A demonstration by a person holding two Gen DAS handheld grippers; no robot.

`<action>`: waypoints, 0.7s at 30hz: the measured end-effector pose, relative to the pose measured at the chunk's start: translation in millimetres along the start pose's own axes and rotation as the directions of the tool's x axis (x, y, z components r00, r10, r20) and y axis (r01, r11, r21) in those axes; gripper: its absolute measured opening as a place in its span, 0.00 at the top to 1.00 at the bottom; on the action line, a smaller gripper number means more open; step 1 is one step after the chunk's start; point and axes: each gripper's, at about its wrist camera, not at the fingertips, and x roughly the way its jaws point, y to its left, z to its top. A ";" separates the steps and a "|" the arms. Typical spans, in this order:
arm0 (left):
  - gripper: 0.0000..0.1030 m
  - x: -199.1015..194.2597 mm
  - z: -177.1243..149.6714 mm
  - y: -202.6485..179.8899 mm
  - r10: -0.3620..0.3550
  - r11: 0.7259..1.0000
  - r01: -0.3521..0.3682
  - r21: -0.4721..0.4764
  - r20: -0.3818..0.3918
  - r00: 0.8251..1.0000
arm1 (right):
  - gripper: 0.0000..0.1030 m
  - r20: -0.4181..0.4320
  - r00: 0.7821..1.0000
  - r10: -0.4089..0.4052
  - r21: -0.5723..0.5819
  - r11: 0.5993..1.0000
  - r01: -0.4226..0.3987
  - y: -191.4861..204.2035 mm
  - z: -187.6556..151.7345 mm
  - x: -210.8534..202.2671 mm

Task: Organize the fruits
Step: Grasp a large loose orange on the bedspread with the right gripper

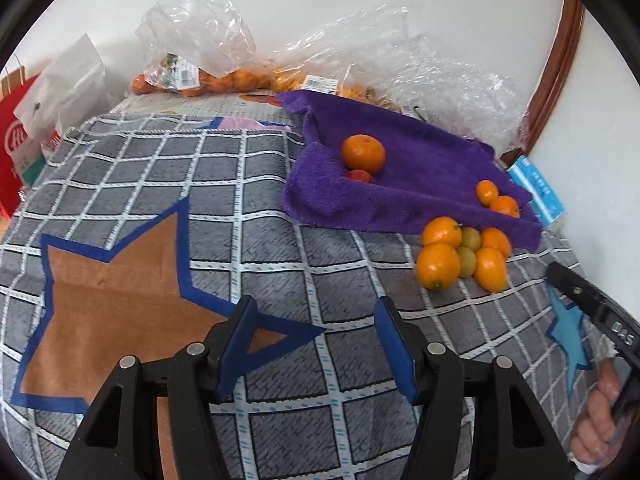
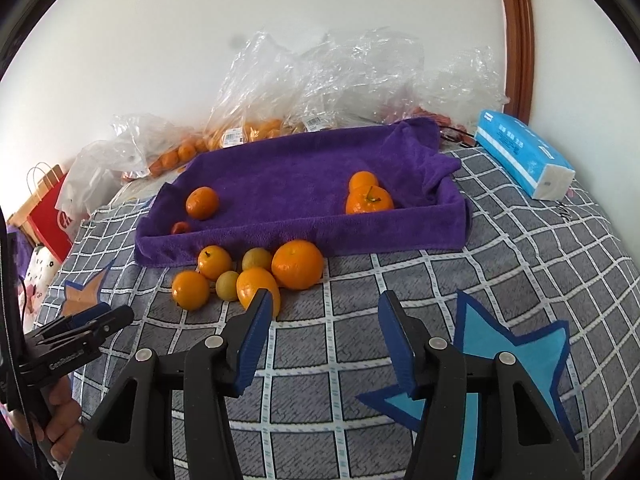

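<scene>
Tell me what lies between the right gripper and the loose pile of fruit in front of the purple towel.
Only bare checked blanket, as the right wrist view shows. The right gripper is open and empty, and the fruit pile's nearest orange sits just behind its left fingertip.

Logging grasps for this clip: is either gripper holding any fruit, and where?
Nothing is held. The left gripper and right gripper both stand open over the blanket, short of the fruit pile.
</scene>
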 end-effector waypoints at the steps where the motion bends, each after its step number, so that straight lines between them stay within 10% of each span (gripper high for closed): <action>1: 0.41 -0.1 -0.1 0.2 -0.004 1.000 0.004 -0.002 0.000 1.000 | 0.46 -0.006 1.000 0.011 -0.002 1.000 -0.011 0.9 2.2 4.4; 21: 0.38 1.3 1.0 -1.2 -0.029 1.000 0.029 -0.009 0.002 1.000 | 0.52 -0.127 0.981 0.147 0.096 0.986 -0.135 1.5 30.9 77.2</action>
